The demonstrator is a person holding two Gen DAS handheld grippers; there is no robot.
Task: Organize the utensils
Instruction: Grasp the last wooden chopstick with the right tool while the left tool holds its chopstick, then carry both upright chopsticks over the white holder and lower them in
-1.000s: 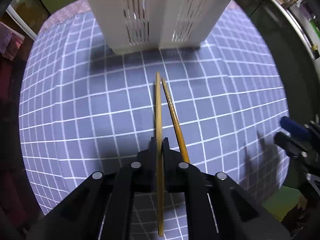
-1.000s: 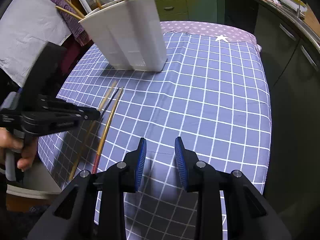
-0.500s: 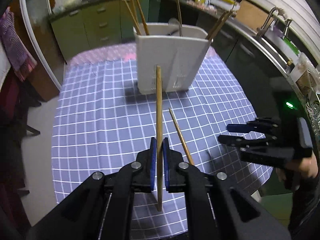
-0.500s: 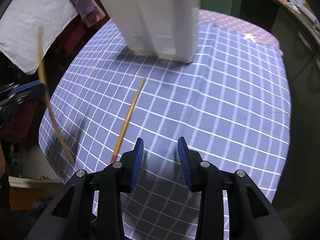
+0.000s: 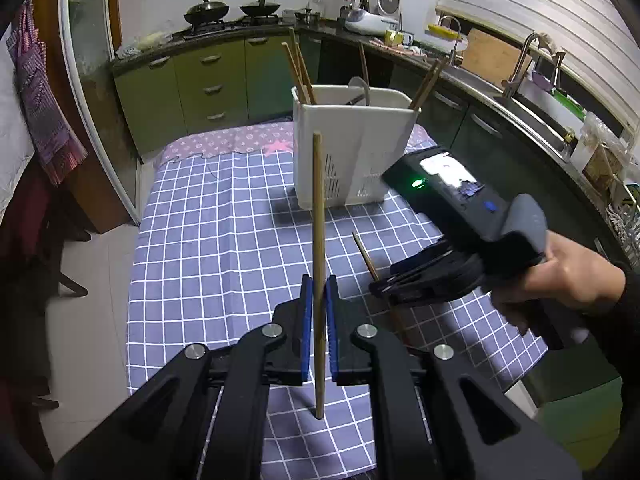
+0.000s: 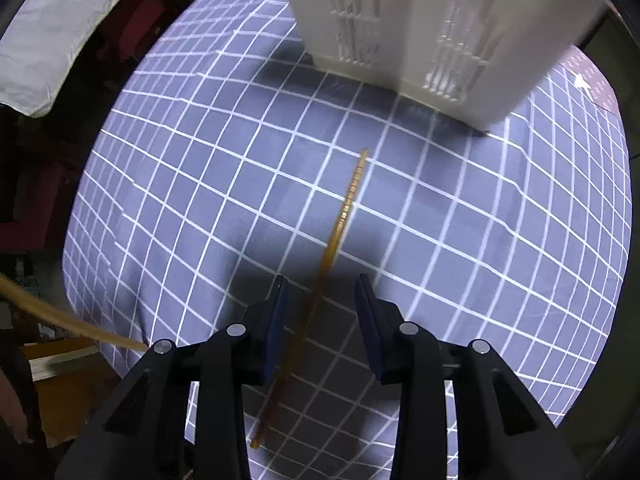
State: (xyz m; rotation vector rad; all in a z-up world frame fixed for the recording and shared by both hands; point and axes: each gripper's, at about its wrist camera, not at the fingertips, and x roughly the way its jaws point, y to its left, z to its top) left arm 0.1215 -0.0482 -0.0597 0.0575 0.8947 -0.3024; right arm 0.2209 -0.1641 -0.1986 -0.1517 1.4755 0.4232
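A: Left wrist view; left gripper [image 5: 319, 312] has its jaws closed on a chopstick [image 5: 318, 240], held upright, tip level with the front of the white utensil holder [image 5: 352, 152]; holder stands on the checked cloth [image 5: 224, 248] of the worktop, well beyond the jaws; several chopsticks and a spoon stand in it.

B: And the right side in that view?

A: Right gripper [image 5: 384, 286] is near the cloth, the person's hand [image 5: 576, 276] on its handle; a second chopstick [image 5: 366, 254] lies on the cloth and runs under it; jaw state not readable from here.

B: Right wrist view?

A: Right gripper [image 6: 320, 320] jaws are open, one on each side of the second chopstick [image 6: 340, 224], not touching it; it lies flat on the cloth [image 6: 480, 216], far tip pointing to the holder [image 6: 432, 28]; the held chopstick [image 6: 60, 316] shows blurred at the left edge.
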